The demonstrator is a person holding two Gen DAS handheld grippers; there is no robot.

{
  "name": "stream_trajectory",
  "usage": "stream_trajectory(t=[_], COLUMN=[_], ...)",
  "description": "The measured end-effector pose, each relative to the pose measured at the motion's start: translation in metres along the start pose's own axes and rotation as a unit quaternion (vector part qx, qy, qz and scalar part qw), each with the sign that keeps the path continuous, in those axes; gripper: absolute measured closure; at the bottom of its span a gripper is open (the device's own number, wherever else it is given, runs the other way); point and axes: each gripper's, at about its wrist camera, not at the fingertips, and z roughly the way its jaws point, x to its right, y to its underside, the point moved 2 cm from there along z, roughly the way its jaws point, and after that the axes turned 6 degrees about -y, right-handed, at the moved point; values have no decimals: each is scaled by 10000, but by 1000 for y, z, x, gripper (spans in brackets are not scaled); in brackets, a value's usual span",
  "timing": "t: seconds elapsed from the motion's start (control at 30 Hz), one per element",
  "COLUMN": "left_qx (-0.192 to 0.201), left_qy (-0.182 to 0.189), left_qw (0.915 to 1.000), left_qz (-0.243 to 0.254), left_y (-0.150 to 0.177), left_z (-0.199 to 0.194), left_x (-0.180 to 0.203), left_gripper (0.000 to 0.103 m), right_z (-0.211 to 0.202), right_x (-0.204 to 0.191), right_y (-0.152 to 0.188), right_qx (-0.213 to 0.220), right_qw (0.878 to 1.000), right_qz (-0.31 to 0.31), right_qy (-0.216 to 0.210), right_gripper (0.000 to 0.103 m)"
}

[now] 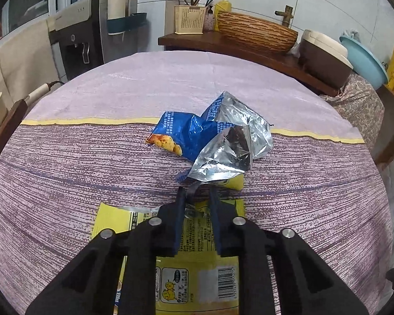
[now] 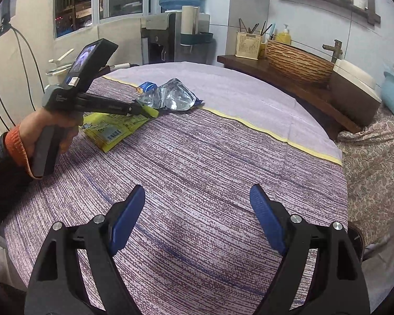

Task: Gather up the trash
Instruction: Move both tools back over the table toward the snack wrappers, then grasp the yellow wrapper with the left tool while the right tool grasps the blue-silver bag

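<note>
left tool (image 1: 198,193) pinches yellow wrapper (image 1: 197,275) beside blue bag (image 1: 212,131); right tool (image 2: 197,197) gapes empty.

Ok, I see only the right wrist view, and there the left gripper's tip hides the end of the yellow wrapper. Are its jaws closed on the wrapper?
Observer: Yes. In the left wrist view the left gripper has its jaws nearly shut on the crumpled, torn end of the yellow wrapper.
Operator: Does the blue bag touch that wrapper?
Observer: Yes. A silver flap of the blue bag lies over the wrapper's far corner.
Operator: Which way does the bag's mouth face?
Observer: It opens towards the left gripper, and the inside looks dark.
</note>
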Motion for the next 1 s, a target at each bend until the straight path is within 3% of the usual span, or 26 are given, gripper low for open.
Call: stream_trajectory(t=[0.1,0.37,0.67,1.0], left_qx=[-18,288,383,456], left_qy=[108,312,402,493], left_qw=[9999,9990,9977,9951], left_qz=[-116,-103,-401,-722], left_y=[0,15,40,60], left_z=[-2,-44,-70,-80], left_x=[-3,-4,-22,-40], left_gripper=[95,95,95,95], right_z=[5,26,86,161], right_x=[-2,-6,-21,-39], right_y=[-7,-32,-78,-131], right_qx=[-1,-21,-182,-383], right_qw=[10000,9993,9975,9964], right_qz=[-29,-9,-60,-255], right_qy=[-55,-384,-685,-709], right_gripper=[22,22,22,24])
